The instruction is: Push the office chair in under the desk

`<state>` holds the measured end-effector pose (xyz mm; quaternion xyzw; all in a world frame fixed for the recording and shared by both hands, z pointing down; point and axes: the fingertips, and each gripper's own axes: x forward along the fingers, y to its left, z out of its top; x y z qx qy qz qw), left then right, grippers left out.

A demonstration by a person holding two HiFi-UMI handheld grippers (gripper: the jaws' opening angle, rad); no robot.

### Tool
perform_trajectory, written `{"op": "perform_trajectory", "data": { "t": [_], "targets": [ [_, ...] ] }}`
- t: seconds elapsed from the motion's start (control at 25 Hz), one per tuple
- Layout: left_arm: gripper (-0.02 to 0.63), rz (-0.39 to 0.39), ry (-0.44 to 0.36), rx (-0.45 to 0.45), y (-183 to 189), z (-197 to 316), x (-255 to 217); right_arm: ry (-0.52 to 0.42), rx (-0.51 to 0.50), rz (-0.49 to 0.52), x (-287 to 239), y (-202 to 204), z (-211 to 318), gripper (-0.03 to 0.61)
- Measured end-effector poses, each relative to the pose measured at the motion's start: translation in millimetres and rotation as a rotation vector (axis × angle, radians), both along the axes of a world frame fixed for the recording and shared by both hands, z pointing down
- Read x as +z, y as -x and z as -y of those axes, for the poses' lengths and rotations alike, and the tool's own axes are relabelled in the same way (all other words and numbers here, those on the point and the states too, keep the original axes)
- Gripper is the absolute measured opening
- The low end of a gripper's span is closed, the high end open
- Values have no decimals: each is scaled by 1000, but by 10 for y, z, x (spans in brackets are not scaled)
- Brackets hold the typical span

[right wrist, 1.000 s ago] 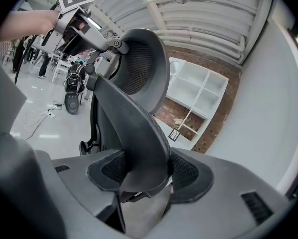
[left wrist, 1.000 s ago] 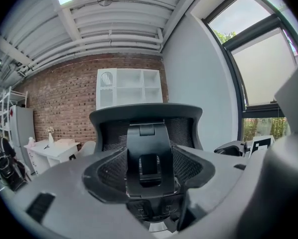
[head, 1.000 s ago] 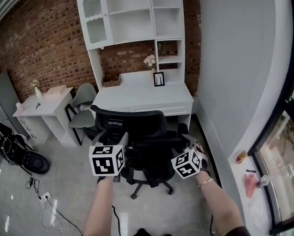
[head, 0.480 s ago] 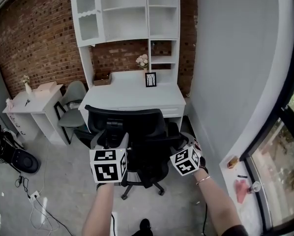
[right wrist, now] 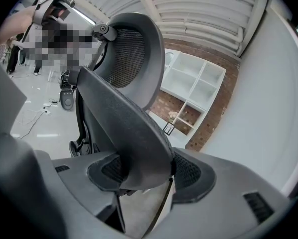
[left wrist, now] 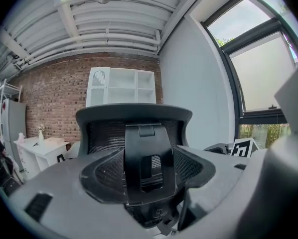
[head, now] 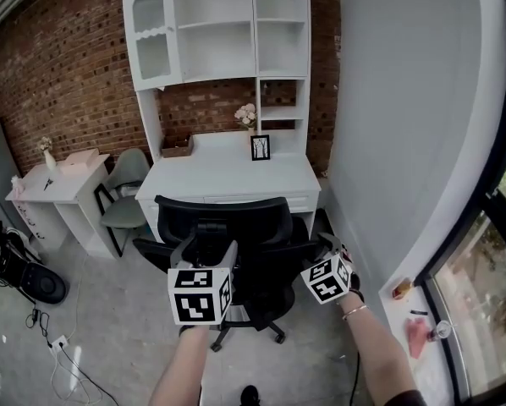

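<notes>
The black mesh office chair [head: 236,220] stands in front of the white desk [head: 236,172], its backrest close to the desk's front edge. My left gripper [head: 204,248] is shut on the upright black bracket at the middle of the backrest [left wrist: 109,133]; in the left gripper view that gripper [left wrist: 149,171] has a pad on each side of the bracket. My right gripper [head: 319,244] is at the backrest's right edge. In the right gripper view the curved rim of the backrest [right wrist: 124,49] sits between the pads of that gripper [right wrist: 144,171], which press on it.
A white hutch [head: 228,24] with shelves rises over the desk, with a picture frame [head: 260,147] and flowers [head: 246,112] on the desk. A grey chair [head: 126,194] and a small white table [head: 58,184] stand to the left. The white wall [head: 405,100] runs along the right. Cables [head: 58,341] lie on the floor.
The chair has rolled forward towards the desk, with both grippers keeping their hold on the backrest. The view has followed it closer to the desk.
</notes>
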<state>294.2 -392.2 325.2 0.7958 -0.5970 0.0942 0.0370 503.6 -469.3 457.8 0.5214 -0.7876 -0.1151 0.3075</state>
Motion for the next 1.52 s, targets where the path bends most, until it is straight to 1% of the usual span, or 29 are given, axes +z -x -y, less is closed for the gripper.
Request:
{"op": "perform_trajectory", "data": {
  "t": [0.16,0.28,0.36,0.48,0.6,0.76,0.84,1.0,1.12,1.28,1.4,1.52],
  "targets": [
    [285,8,2,0,9,-43,7,15,16,11,7,-4,-59,244],
    [285,12,3,-8,6,-90,15,7,55,5,4,-74,-174,245],
    [285,21,1,-13,5,-121,14,2,78,22,-6,-125,-278,245],
    [285,33,-1,-20,39,-247,41,8,93,74,-12,-122,-499,235],
    [285,19,0,-16,70,-438,90,0,91,128,-40,-56,-770,229],
    [280,1,1,-1,64,-747,191,15,91,270,-49,66,-1178,176],
    [259,1,5,18,50,-913,294,25,78,331,-20,154,-1387,130],
    [217,-4,43,59,-9,-1222,589,31,56,395,33,328,-1822,66],
    [147,-6,62,83,-64,-1436,763,28,57,447,10,404,-2130,25],
    [87,-20,89,117,-128,-1671,955,49,45,510,6,500,-2483,8],
    [38,-28,106,134,-141,-1828,1084,72,30,550,26,569,-2723,6],
    [12,-36,122,146,-128,-1966,1206,86,8,577,36,648,-2944,5]
  ]
}}
